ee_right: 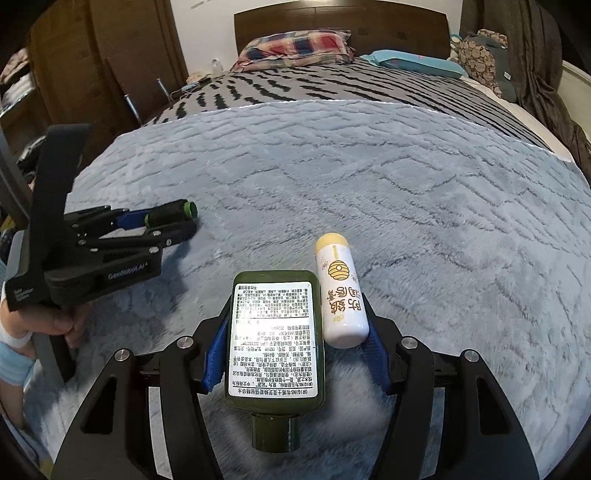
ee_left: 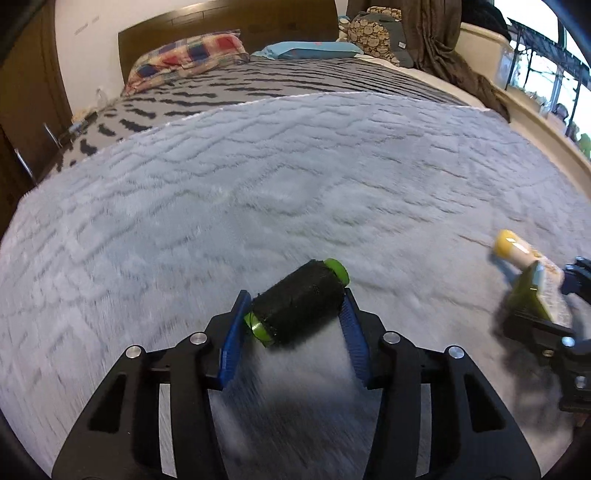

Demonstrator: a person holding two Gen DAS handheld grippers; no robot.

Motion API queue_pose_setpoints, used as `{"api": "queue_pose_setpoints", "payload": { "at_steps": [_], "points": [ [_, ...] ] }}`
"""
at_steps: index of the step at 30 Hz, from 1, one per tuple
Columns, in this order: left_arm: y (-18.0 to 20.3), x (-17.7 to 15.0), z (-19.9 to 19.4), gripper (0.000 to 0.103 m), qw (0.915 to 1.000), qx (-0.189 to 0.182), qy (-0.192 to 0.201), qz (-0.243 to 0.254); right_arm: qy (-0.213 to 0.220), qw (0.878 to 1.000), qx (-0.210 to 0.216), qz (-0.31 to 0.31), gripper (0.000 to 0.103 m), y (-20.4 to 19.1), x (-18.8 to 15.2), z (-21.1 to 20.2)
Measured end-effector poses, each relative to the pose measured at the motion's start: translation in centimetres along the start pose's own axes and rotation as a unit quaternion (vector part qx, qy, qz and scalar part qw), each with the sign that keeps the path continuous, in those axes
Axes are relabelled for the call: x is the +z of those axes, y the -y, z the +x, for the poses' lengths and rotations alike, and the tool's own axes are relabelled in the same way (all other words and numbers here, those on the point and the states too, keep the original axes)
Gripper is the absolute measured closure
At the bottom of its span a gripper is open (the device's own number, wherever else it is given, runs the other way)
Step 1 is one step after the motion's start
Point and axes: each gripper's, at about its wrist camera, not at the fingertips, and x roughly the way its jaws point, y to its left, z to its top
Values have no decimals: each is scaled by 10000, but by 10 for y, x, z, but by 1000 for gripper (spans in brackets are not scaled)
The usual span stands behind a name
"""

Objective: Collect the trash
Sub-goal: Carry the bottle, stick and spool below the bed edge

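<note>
A bedroom scene, seen from two handheld grippers working over a bed (ee_left: 258,85) covered by a fluffy pale blue blanket (ee_left: 295,177).

The left gripper (ee_left: 295,306) has its blue-padded fingers (ee_left: 232,343) closed on a black spool (ee_left: 297,304) with bright green ends, which sits crosswise between them, tilted, just above the blanket. In the right wrist view the same gripper (ee_right: 162,221) appears at the far left, with the spool (ee_right: 170,213) at its tip and a person's hand (ee_right: 55,321) around its handle.

The right gripper (ee_right: 295,332) holds two things side by side between its fingers (ee_right: 216,354): a dark green flat bottle (ee_right: 275,339) with a white printed label, its cap pointing back toward the camera, and a white tube (ee_right: 341,295) with a yellow cap and a beehive drawing. The tube touches the bottle's right edge. Both seem pinched together, though the right finger's contact with the tube is partly hidden. The left wrist view shows this pair blurred at the right edge.

At the head of the bed lie a plaid pillow (ee_right: 295,46) and a light blue pillow (ee_right: 413,61) against a dark wooden headboard (ee_right: 332,22).
</note>
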Motion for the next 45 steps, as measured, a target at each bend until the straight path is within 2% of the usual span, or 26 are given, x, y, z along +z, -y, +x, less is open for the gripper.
{"api": "queue_pose_setpoints", "payload": {
  "at_steps": [6,12,14,16,18,22,25,28,33,36,42,45],
  "points": [
    [15,-34,-46,57,9993,-376,35,-64,103,9999,64,-109,41,-24,-17,-25],
    [39,-76,-113,57,9974,-659,245,-135,462,9981,241,-322,41,-59,-45,-79],
    [42,-90,-142,57,9966,-643,485,-169,741,9963,220,-388,41,-70,-58,-112],
    [41,-105,-174,57,9958,-403,757,-319,963,9942,205,-442,41,-78,-70,-138],
    [41,-123,-206,57,9937,-207,1022,-421,1224,9905,235,-574,41,-91,-91,-177],
    [49,-172,-269,57,9886,-78,1423,-493,1601,9838,248,-762,41,-109,-140,-238],
    [63,-214,-303,57,9864,-22,1568,-490,1743,9817,251,-721,41,-112,-181,-267],
    [77,-258,-322,57,9867,-111,1544,-493,1802,9812,183,-666,41,-112,-220,-288],
    [98,-314,-323,57,9911,-290,1208,-478,1706,9839,-146,-521,41,-115,-271,-300],
    [106,-336,-303,57,9949,-363,810,-481,1303,9906,-167,-391,41,-112,-297,-284],
    [108,-366,-247,57,9970,-443,-46,-627,236,9996,-130,-43,41,-99,-326,-206],
    [109,-380,-209,57,9951,-481,-506,-696,-236,9995,107,202,41,-93,-339,-165]
  ]
}}
